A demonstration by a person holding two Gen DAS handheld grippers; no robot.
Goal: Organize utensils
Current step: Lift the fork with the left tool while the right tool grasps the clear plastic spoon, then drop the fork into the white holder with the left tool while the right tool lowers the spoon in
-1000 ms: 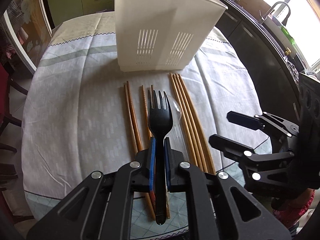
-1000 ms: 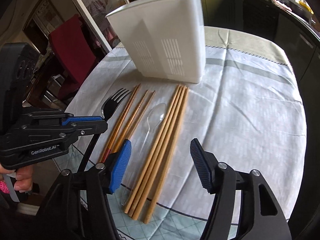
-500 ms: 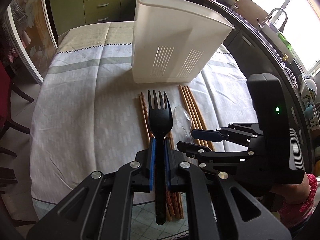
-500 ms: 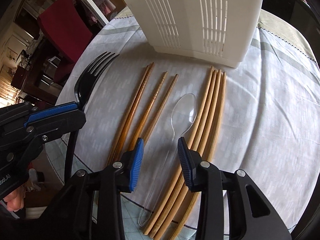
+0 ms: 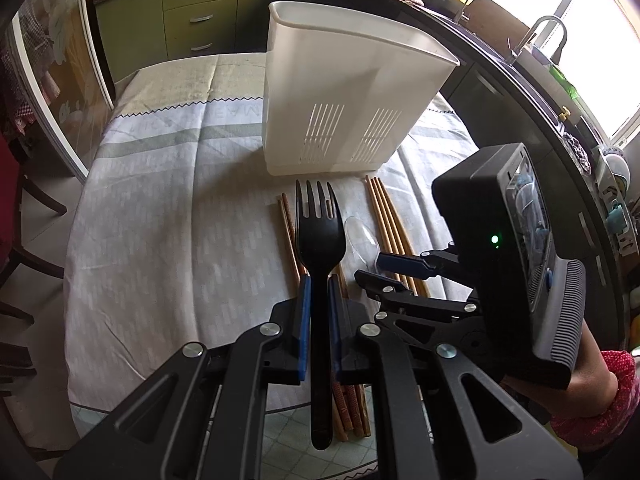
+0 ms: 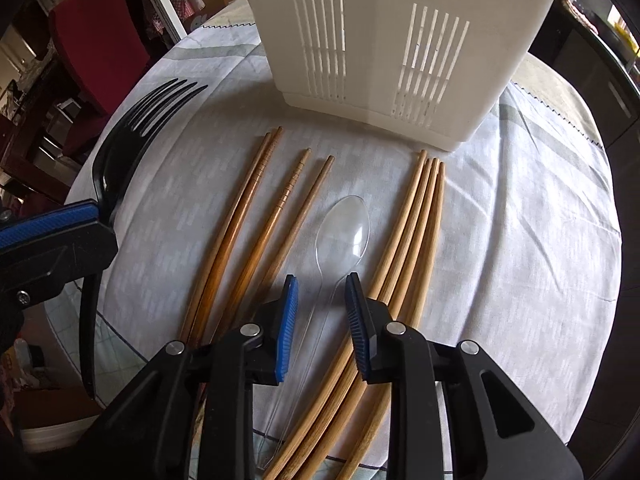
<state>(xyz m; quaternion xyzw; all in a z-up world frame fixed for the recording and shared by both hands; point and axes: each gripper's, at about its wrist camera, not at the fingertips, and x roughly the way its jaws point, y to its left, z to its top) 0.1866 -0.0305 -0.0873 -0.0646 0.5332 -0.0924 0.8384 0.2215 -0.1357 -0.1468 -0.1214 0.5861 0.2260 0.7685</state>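
My left gripper (image 5: 319,285) is shut on a black plastic fork (image 5: 320,236), held above the table with its tines toward the white slotted utensil holder (image 5: 348,104). The fork (image 6: 120,156) also shows at the left of the right wrist view. My right gripper (image 6: 321,286) is open and low over the table, its blue pads (image 6: 289,308) either side of the handle of a clear plastic spoon (image 6: 344,228). Wooden chopsticks lie in two groups: one left of the spoon (image 6: 256,208), one right of it (image 6: 412,232). The holder (image 6: 392,40) stands just beyond them.
The round table (image 5: 160,208) has a pale grey-white cloth and its edge runs close under both grippers. Dark chairs (image 5: 16,200) stand at the left. Green cabinets (image 5: 180,12) and a dark counter with a sink (image 5: 540,52) lie beyond the table.
My right gripper has moved forward and down over the clear spoon and narrowed around its handle. My left gripper has risen and pulled back with the fork in it.
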